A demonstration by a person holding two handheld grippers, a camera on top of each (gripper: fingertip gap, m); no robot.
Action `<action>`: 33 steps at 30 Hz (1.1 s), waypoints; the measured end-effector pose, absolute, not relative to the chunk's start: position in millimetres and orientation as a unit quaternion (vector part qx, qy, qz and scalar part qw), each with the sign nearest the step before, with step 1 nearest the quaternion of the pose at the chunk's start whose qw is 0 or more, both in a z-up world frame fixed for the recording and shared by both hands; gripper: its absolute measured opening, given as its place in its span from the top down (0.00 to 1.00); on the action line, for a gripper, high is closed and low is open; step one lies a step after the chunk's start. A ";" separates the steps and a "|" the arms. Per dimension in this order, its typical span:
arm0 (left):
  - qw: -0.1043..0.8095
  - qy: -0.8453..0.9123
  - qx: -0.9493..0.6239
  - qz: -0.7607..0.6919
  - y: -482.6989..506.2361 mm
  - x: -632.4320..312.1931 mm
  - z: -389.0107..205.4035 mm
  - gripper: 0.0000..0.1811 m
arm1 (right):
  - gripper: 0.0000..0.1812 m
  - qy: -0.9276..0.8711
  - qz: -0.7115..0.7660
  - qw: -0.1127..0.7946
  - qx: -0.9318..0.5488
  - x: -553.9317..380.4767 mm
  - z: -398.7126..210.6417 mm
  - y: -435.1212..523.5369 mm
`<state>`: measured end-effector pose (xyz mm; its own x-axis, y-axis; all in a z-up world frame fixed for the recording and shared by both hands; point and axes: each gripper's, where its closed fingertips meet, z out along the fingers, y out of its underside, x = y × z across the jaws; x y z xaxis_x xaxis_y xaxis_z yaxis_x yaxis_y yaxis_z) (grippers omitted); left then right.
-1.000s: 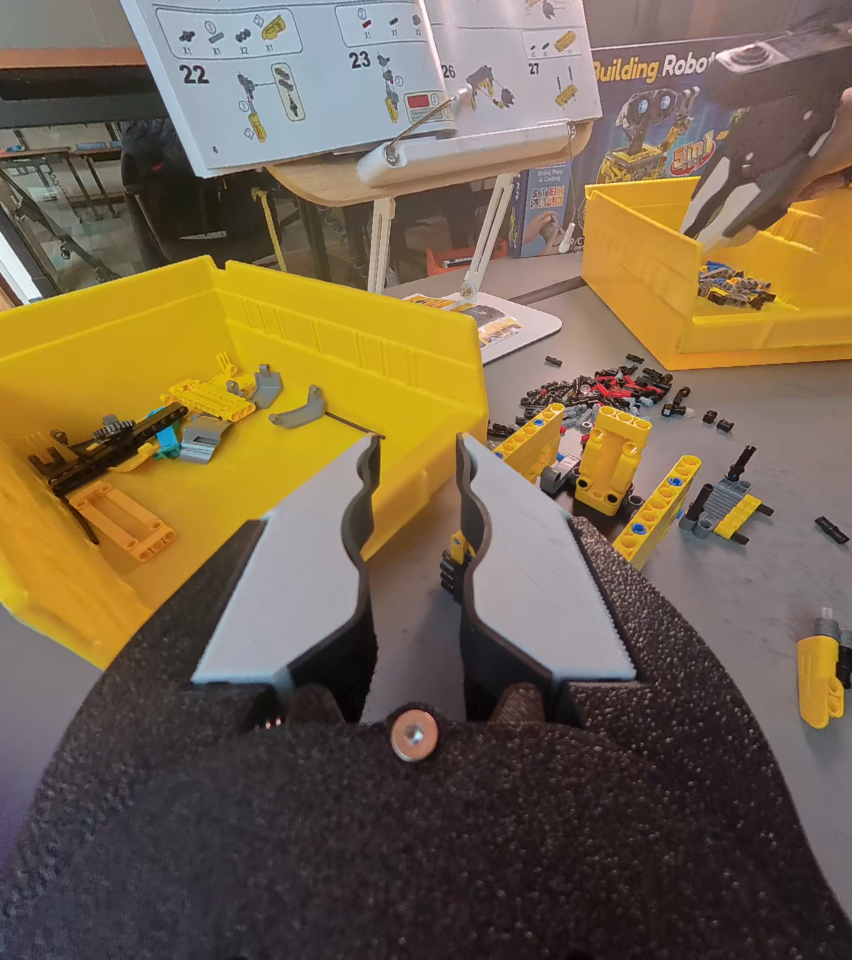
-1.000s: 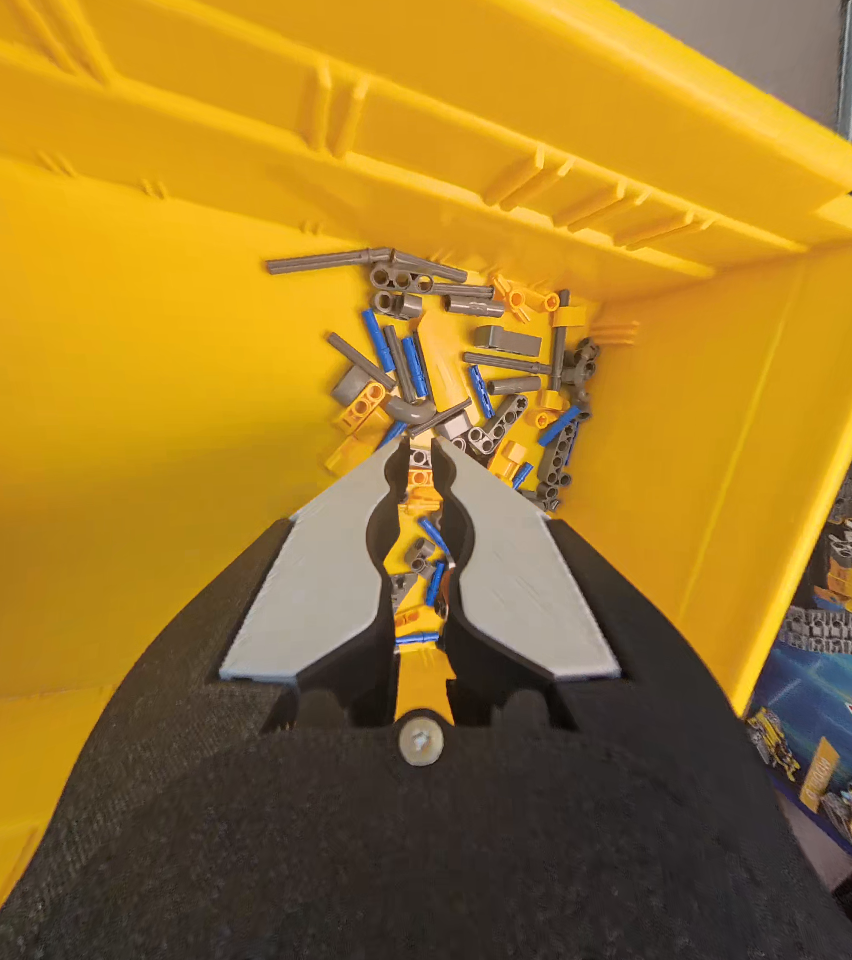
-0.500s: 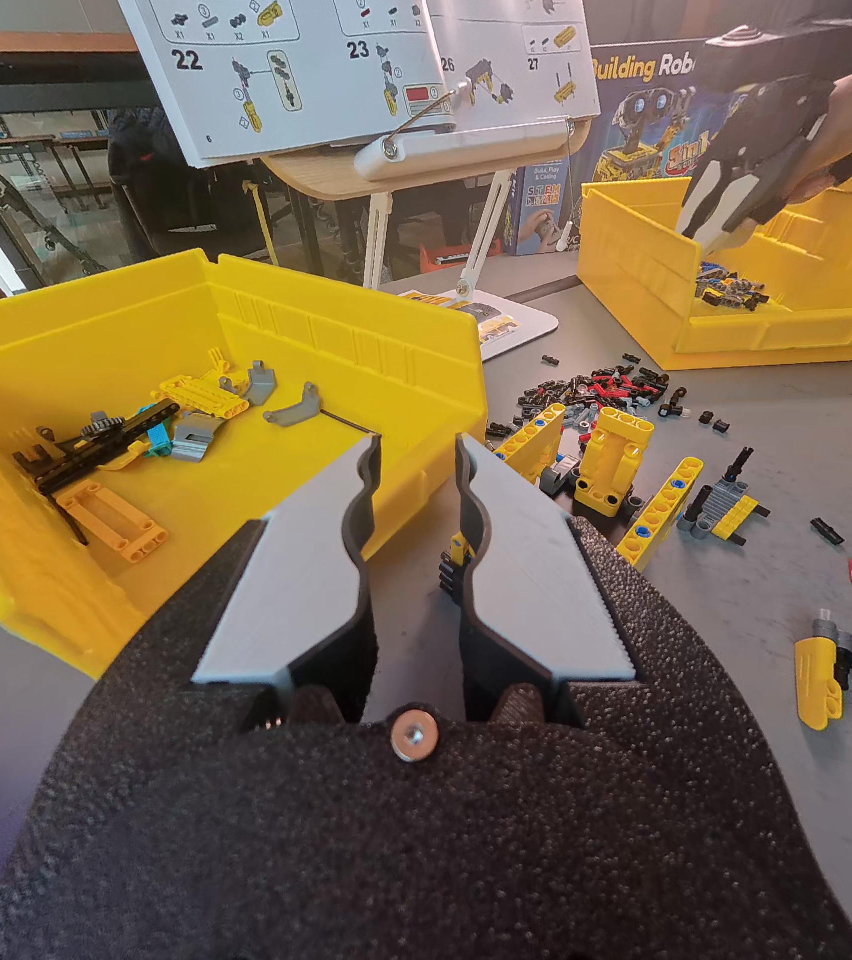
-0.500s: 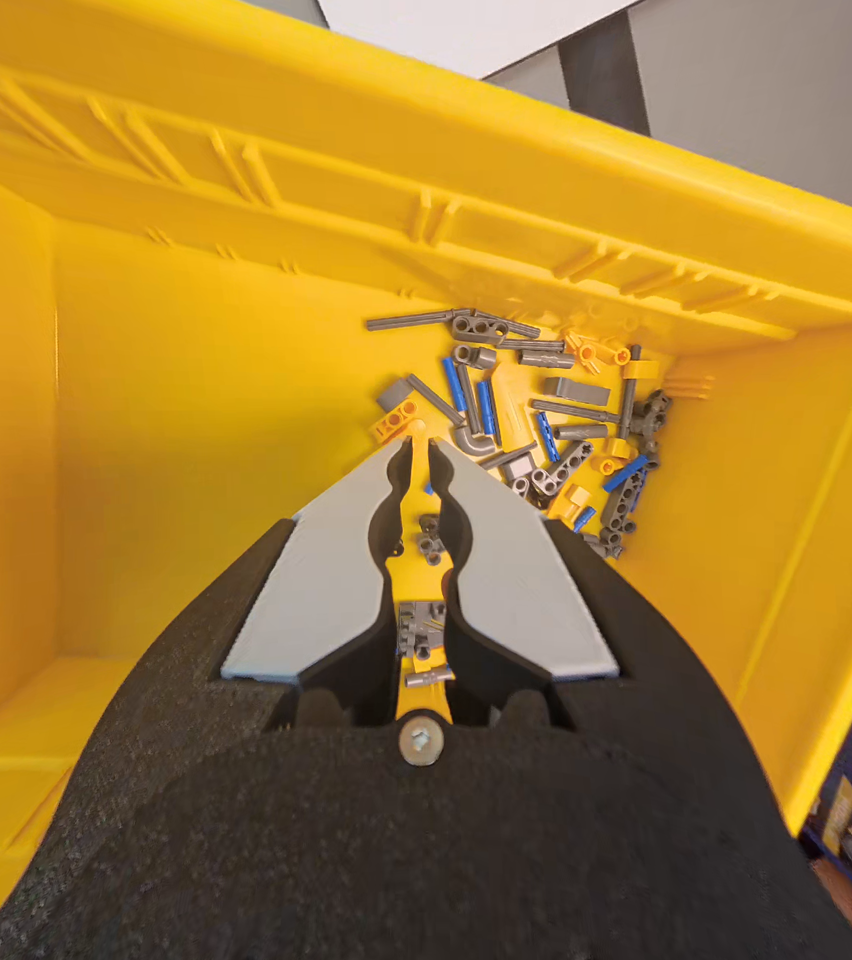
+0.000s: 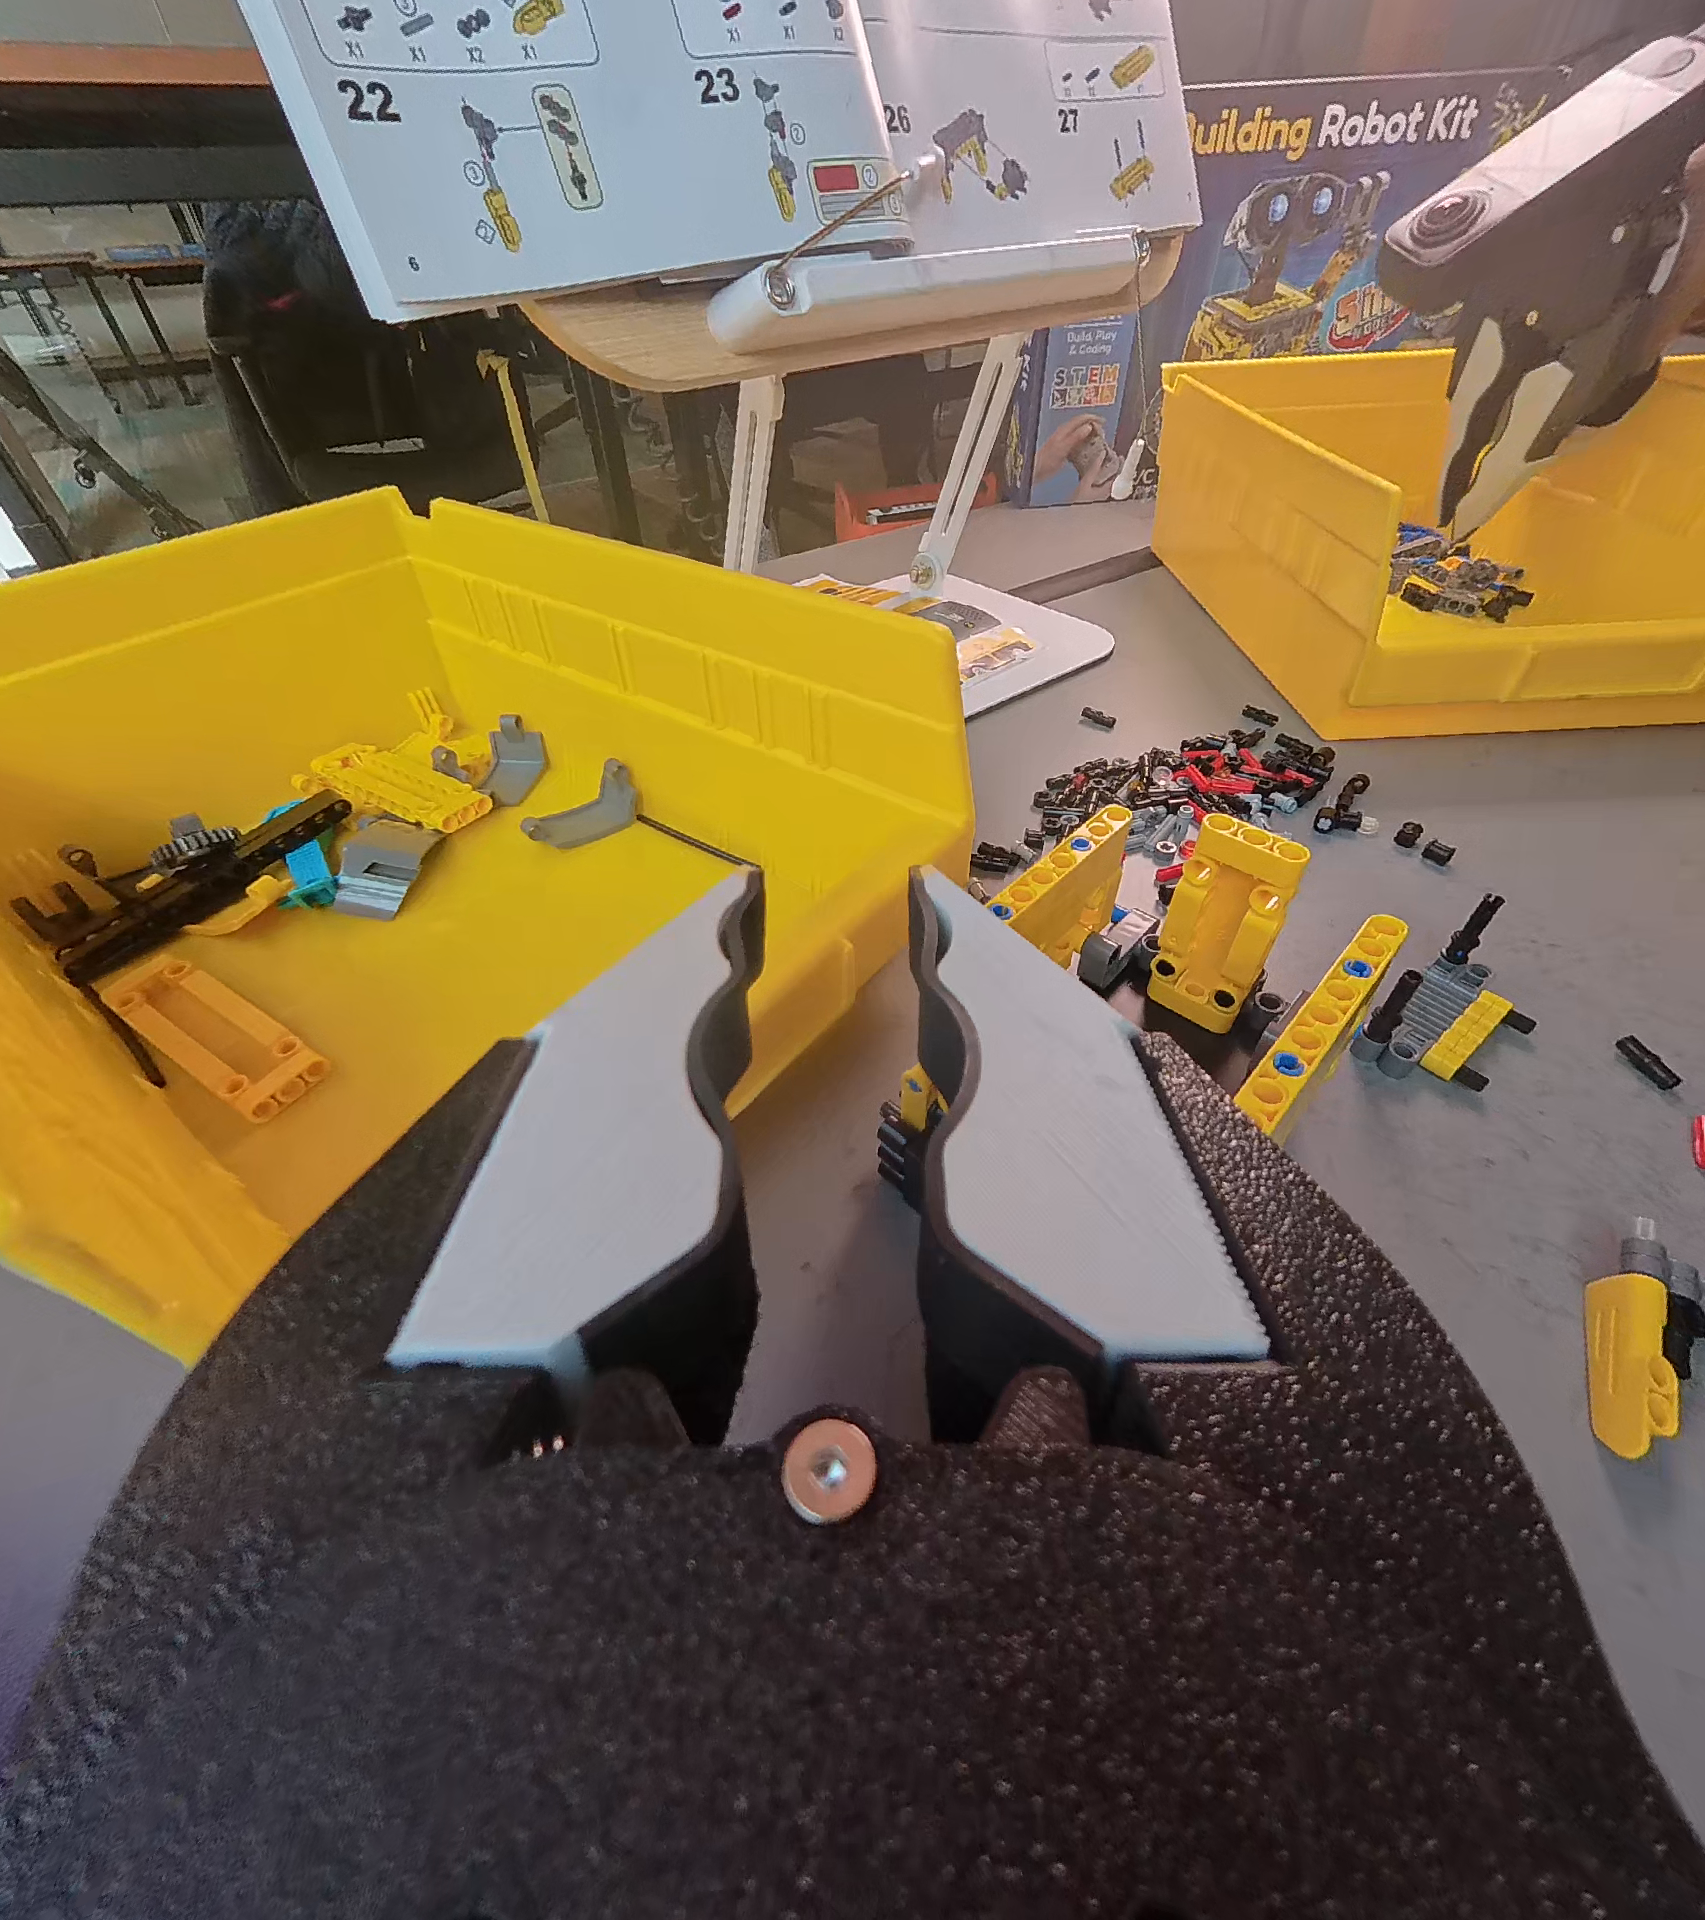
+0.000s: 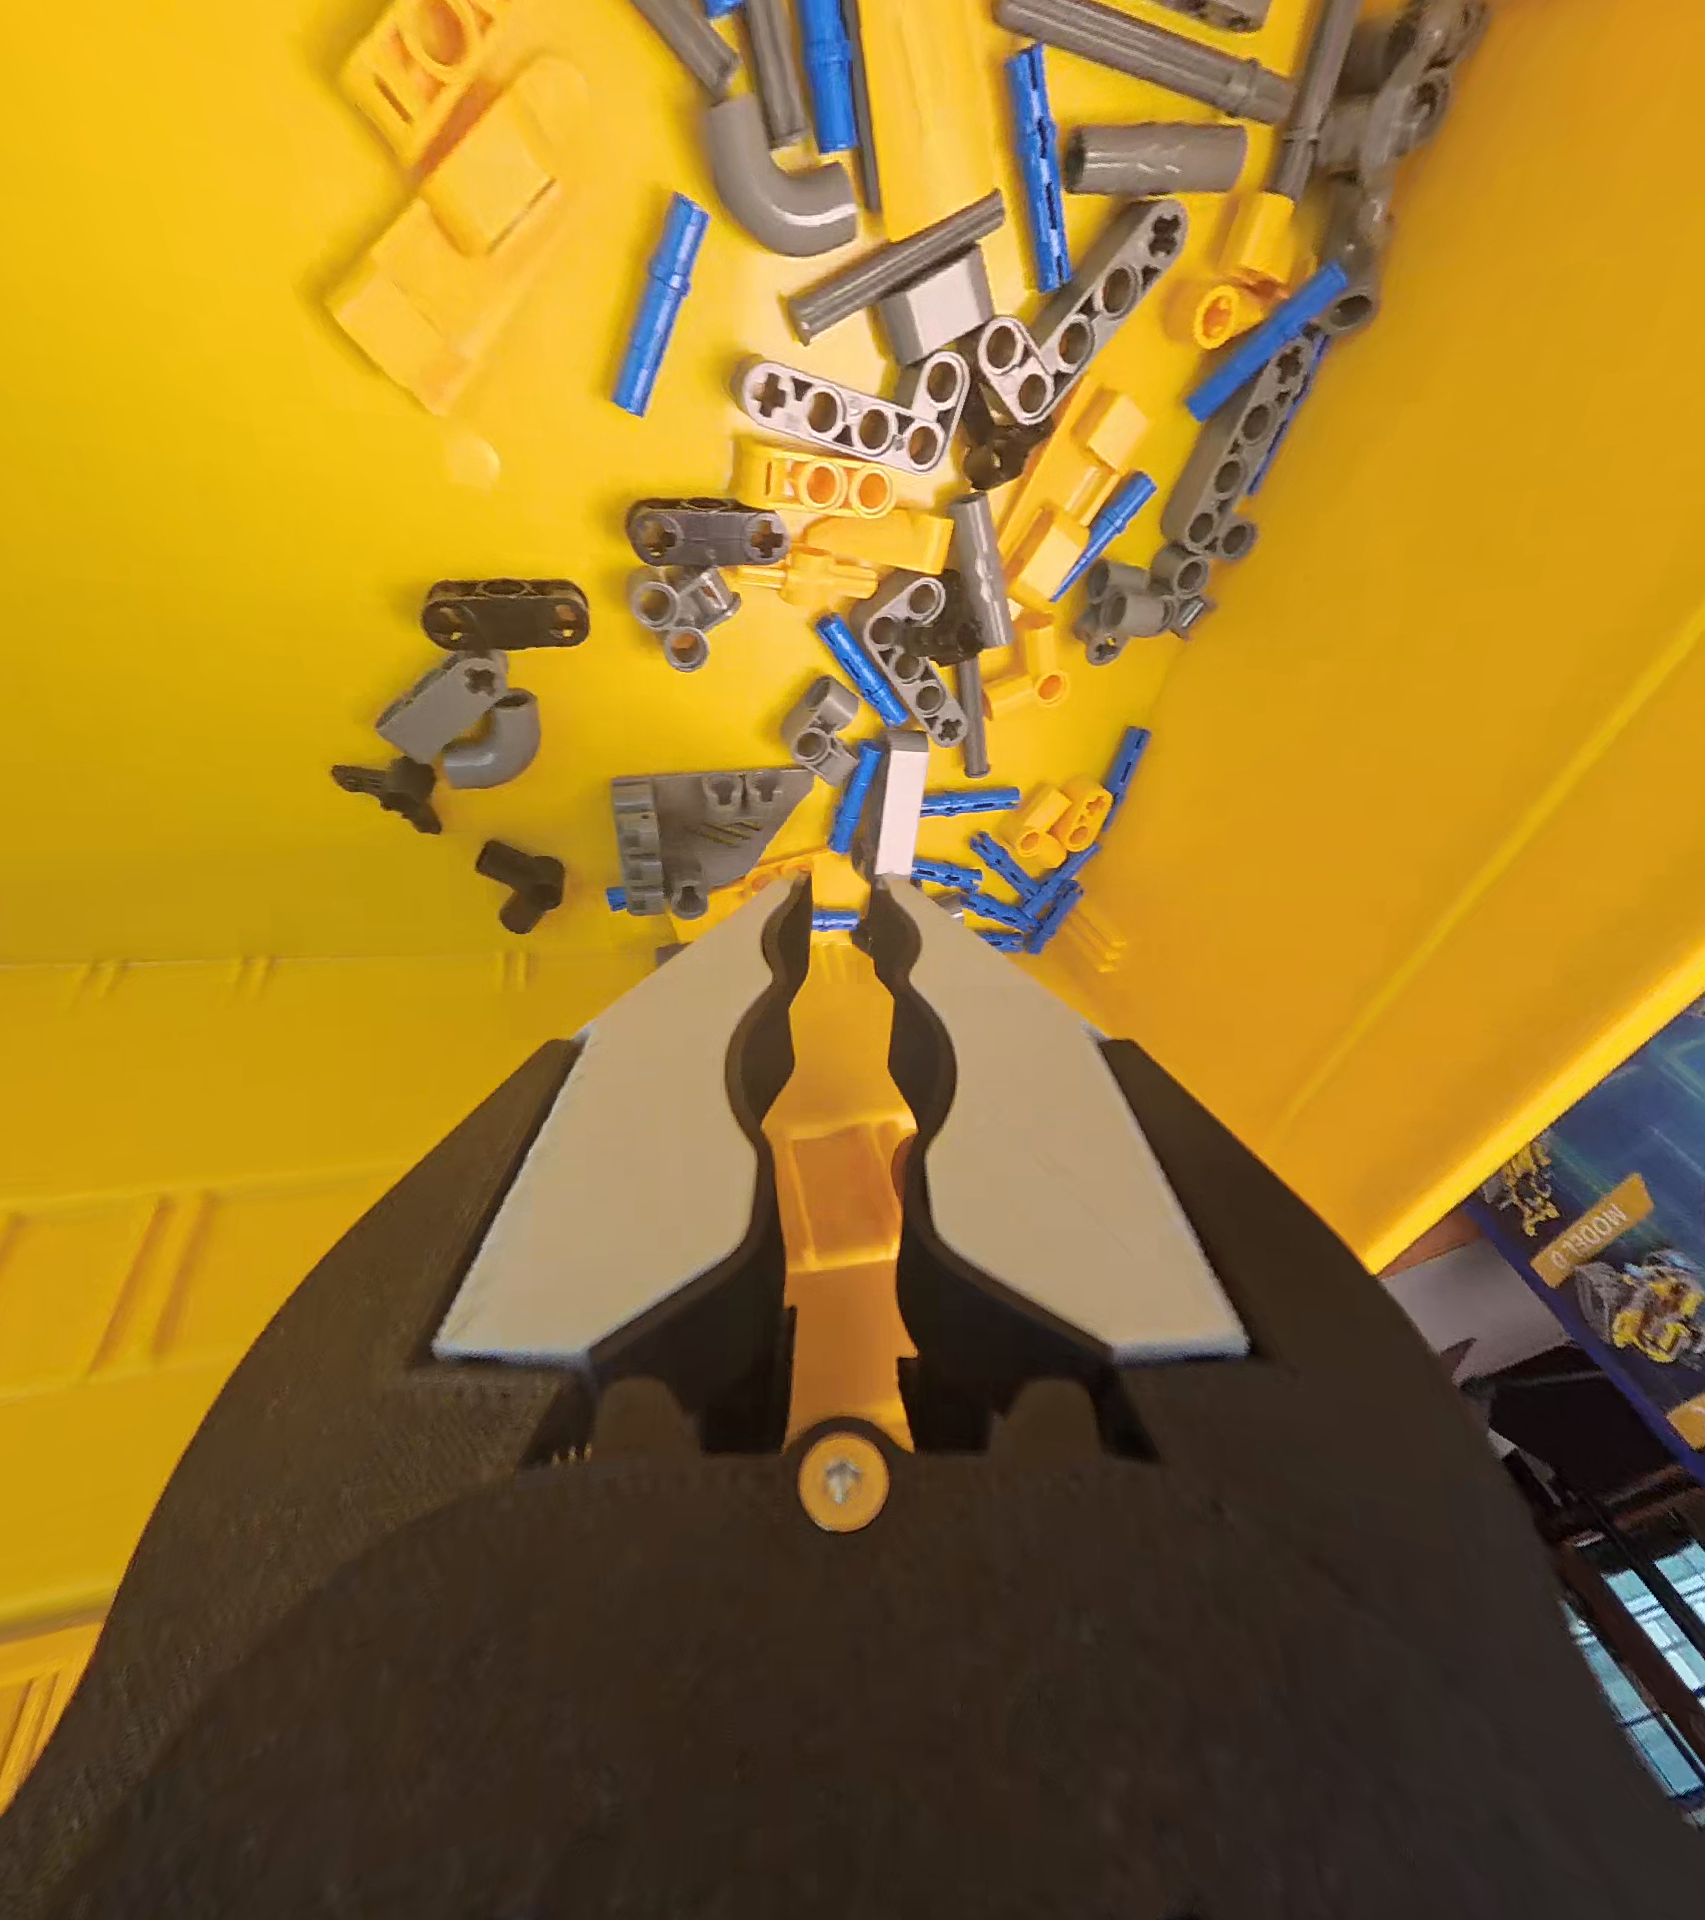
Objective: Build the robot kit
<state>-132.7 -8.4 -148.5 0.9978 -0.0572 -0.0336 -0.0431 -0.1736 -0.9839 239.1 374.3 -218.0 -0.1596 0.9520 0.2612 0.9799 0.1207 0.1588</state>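
Left tool [image 5: 832, 904] held wide, empty, above grey surface [image 5: 1554, 1143] beside near yellow bin [image 5: 702, 665]. Right tool [image 6: 840, 902] narrowly parted, empty, lowered into far bin [image 6: 152, 416] over small loose parts [image 6: 931, 520].

My left wrist view sits low over the bench [image 5: 1450, 1558], facing forward past a yellow bin [image 5: 619, 665] at 10 o'clock, at middle range. At 2 o'clock it catches the right hand-held gripper [image 5: 1476, 499] over a second yellow bin [image 5: 1263, 540]. My right wrist view looks steeply down into that second bin [image 6: 152, 520], very close to its small parts [image 6: 879, 436]; the two views share this bin.
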 end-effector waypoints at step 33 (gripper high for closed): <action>0.641 0.025 -0.767 -0.015 -8.5 -135.0 -149.0 0.87 | 0.97 -0.659 0.059 0.153 -0.734 140.3 -231.2 390.4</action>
